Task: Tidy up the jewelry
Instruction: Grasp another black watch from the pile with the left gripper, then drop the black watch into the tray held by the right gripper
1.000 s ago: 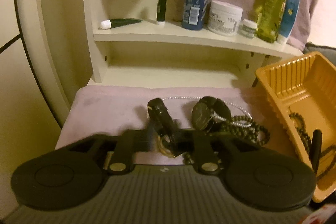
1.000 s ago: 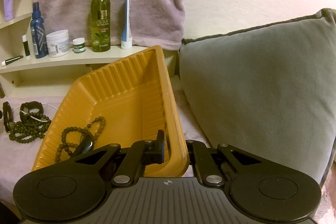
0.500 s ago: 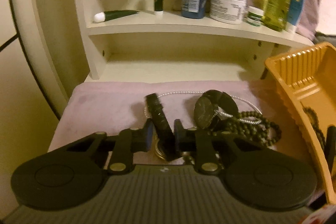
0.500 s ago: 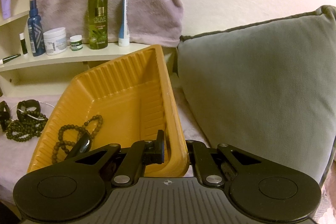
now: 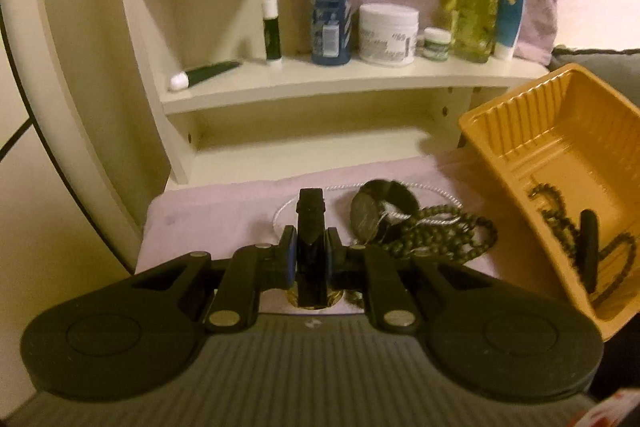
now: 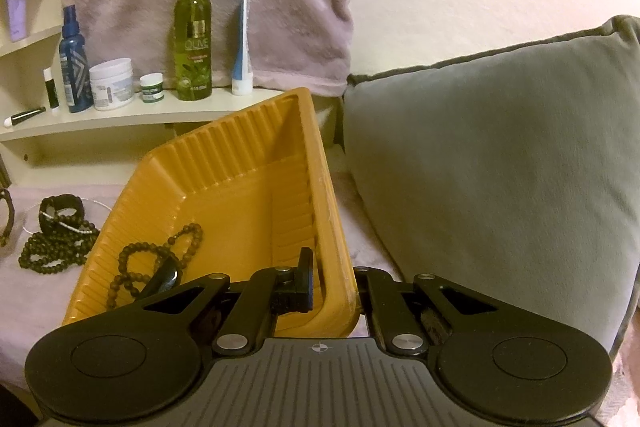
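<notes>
Beads (image 6: pixel 160 259) inside orange tray (image 6: pixel 248 155) — rim pinched by right gripper (image 6: pixel 334 291), left gripper (image 5: pixel 311 259) clamping black watch (image 5: pixel 311 223).

We had our left gripper (image 5: pixel 311 259) open over the black watch strap (image 5: pixel 311 227) a second ago; its jaws have just been closing, and now the pads press the strap from both sides. The strap, which lay slanted on the pink towel (image 5: pixel 216 215) beside the round-faced watch (image 5: pixel 374 213), now stands upright between the fingers (image 5: pixel 286 259). The shelf (image 5: pixel 344 83) at the far side now sits lower in the left wrist view.
</notes>
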The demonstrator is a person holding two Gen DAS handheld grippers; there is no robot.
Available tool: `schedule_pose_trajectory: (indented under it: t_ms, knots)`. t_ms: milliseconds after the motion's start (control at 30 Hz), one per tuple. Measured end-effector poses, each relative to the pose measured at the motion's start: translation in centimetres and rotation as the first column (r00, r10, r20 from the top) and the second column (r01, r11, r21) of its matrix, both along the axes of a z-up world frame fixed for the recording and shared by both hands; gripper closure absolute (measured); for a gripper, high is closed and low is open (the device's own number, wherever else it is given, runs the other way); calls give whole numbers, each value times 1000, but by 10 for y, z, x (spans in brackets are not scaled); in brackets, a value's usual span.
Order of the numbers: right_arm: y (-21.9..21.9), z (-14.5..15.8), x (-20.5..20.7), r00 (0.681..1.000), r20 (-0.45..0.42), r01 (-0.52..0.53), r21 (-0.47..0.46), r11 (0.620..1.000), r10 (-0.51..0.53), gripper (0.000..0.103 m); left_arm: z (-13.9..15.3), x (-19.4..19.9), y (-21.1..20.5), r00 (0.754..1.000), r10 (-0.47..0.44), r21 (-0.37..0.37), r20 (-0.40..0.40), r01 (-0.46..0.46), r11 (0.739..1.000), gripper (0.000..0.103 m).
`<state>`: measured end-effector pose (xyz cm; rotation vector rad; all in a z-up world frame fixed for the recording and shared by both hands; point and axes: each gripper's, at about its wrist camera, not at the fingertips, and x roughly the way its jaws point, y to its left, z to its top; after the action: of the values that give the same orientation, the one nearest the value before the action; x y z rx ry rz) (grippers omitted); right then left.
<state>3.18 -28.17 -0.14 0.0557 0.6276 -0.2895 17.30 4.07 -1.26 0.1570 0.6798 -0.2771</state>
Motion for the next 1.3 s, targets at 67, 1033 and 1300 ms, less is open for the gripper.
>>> schedule_pose_trajectory:
  t_ms: [67, 1033, 1300]
  knots:
    - [0, 0, 0, 1000, 2, -3, 0, 1000, 3, 96, 7, -2, -4, 1000, -7, -24, 7, 7, 1000, 91]
    - [-3, 4, 1, 1000, 10, -14, 26, 1000, 14, 96, 28, -25, -168, 915, -403, -147, 2, 399, 905, 91]
    - [-4, 4, 0, 1000, 8, -13, 29, 999, 13, 96, 19, -27, -177, 904, -428, -135, 2, 424, 895, 83]
